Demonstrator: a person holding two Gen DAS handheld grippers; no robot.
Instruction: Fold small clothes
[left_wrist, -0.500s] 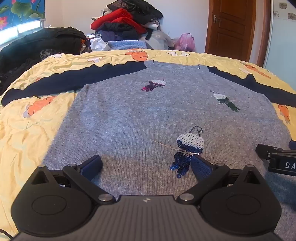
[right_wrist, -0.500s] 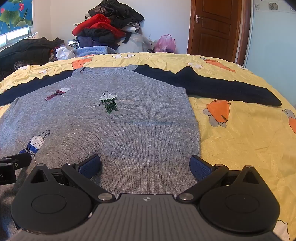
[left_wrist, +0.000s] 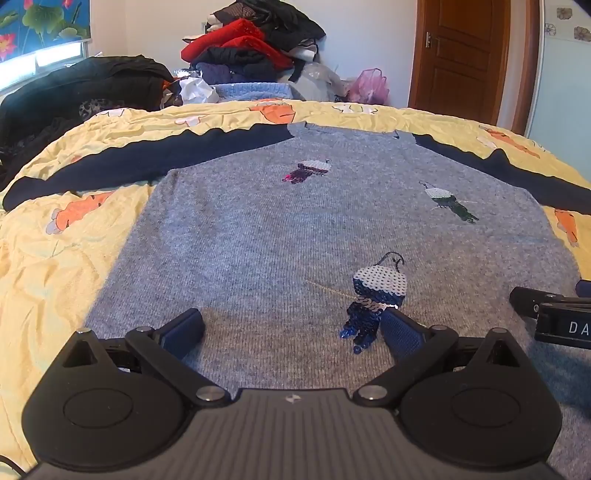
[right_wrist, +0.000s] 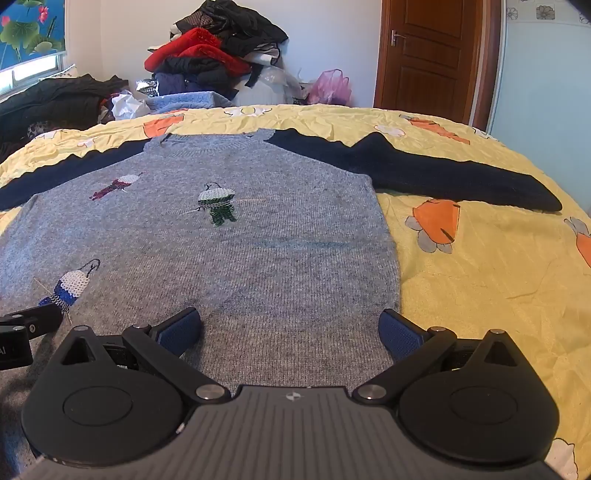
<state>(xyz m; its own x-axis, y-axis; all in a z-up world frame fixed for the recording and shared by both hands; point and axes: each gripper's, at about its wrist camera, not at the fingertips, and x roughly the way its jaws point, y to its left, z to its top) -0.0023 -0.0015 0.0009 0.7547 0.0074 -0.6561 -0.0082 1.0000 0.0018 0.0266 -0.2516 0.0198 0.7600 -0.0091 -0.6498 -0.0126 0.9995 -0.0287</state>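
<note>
A grey knit sweater (left_wrist: 280, 236) (right_wrist: 258, 254) with navy sleeves lies flat and spread out on the yellow bedspread, neck away from me. Its left sleeve (left_wrist: 140, 158) and right sleeve (right_wrist: 436, 173) stretch out sideways. Small sequin figures (left_wrist: 373, 295) decorate the front. My left gripper (left_wrist: 291, 328) hovers open over the sweater's lower middle, nothing between its blue pads. My right gripper (right_wrist: 290, 328) stands open over the lower right part of the sweater, its right pad by the side edge. Each gripper shows at the edge of the other's view.
The yellow bedspread (right_wrist: 480, 280) with orange flower prints covers the bed. A heap of red, black and blue clothes (left_wrist: 255, 48) sits behind the bed, with dark garments (left_wrist: 85, 88) at the far left. A brown door (right_wrist: 432, 55) stands at the back right.
</note>
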